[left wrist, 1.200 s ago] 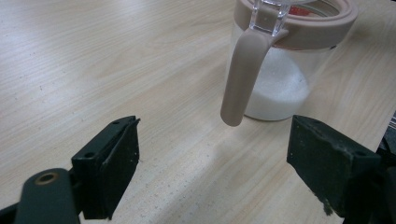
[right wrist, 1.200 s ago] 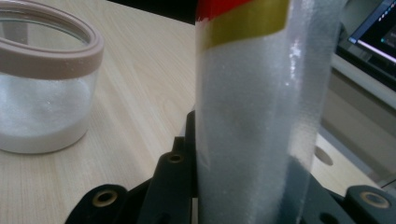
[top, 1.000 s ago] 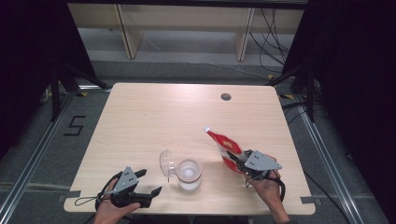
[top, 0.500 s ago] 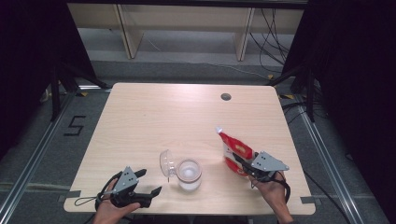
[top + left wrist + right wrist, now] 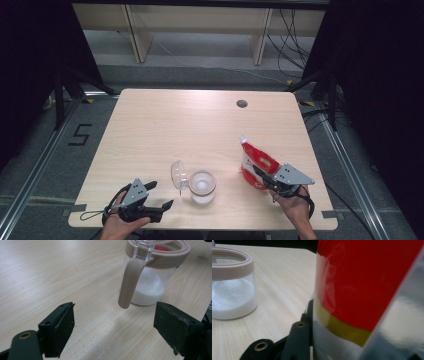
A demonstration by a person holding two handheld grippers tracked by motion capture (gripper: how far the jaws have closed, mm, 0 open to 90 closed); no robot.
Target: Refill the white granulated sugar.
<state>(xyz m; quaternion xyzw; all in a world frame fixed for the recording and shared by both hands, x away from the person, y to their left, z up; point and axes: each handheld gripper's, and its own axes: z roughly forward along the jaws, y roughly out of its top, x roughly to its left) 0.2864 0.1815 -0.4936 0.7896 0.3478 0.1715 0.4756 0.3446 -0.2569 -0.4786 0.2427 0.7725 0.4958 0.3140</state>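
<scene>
A clear jar (image 5: 202, 186) with a beige rim holds white grains and stands near the table's front edge; its clear lid (image 5: 177, 175) is flipped open to the left. A red pouch (image 5: 257, 161) stands tilted to the right of the jar, spout up. My right gripper (image 5: 256, 176) has the pouch's lower part between its jaws. The jaws have just been opening, and one black jaw still lies against the pouch (image 5: 367, 290). My left gripper (image 5: 161, 195) rests open at the front left, and the jar (image 5: 150, 287) and its beige latch (image 5: 130, 282) stand just beyond its fingers (image 5: 60, 327).
The light wooden table (image 5: 200, 125) has a round cable hole (image 5: 242, 104) at the back right. Dark curtains flank both sides, and a shelf unit stands beyond the far edge.
The right gripper has carried the pouch to the right, away from the jar, and set it more upright. The left gripper has stayed where it was.
</scene>
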